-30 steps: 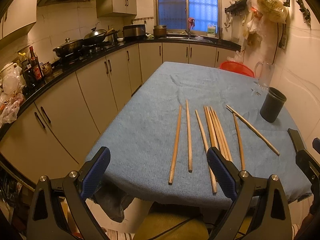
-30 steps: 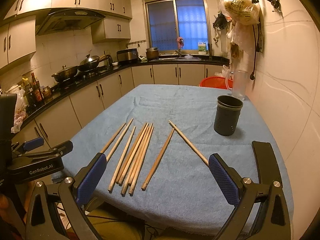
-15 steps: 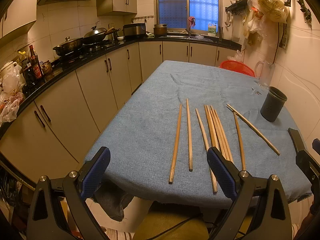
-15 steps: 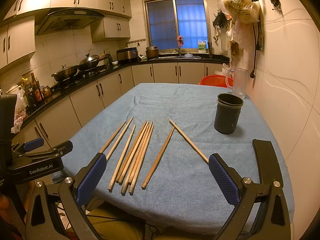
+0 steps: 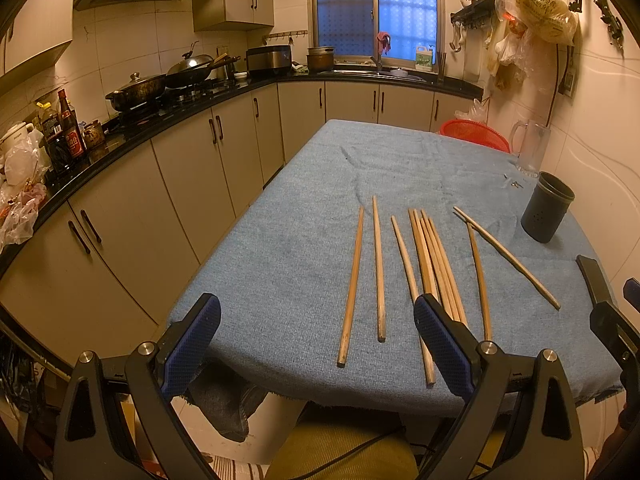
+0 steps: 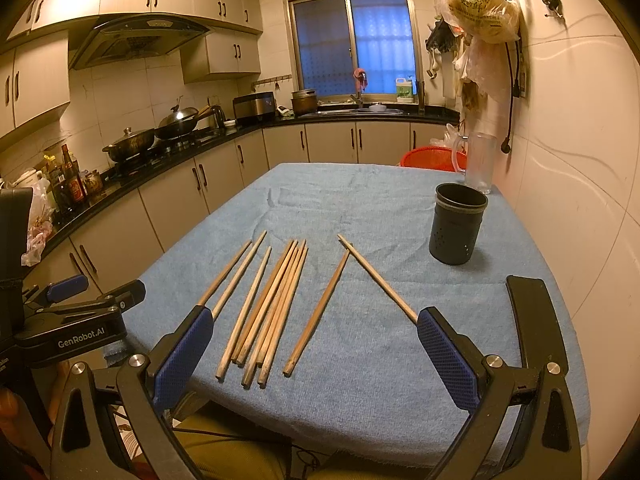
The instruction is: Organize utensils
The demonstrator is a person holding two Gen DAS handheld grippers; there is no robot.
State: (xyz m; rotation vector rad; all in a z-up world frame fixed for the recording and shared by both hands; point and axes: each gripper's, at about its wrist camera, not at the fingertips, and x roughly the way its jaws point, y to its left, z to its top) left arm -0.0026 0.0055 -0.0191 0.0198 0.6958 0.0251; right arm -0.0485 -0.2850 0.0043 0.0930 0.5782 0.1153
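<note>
Several wooden chopsticks (image 5: 434, 264) (image 6: 276, 300) lie side by side on the blue cloth of the table (image 5: 296, 248) (image 6: 376, 208), near its front edge. A dark perforated holder cup (image 5: 546, 212) (image 6: 457, 229) stands upright and apart at the right, close to the wall. My left gripper (image 5: 316, 344) hovers open in front of the table edge, left of the chopstick ends. My right gripper (image 6: 312, 356) is open too, just short of the chopstick ends. Neither holds anything. The left gripper's body (image 6: 80, 320) shows at the left of the right wrist view.
A clear glass jug (image 5: 532, 148) (image 6: 478, 162) and a red basket (image 5: 474, 136) (image 6: 434, 159) sit at the table's far right. The tiled wall runs along the right side. Kitchen cabinets and a stove with pans (image 5: 160, 84) line the left.
Both views have shifted very slightly; the grippers stay open and the chopsticks and cup have not moved.
</note>
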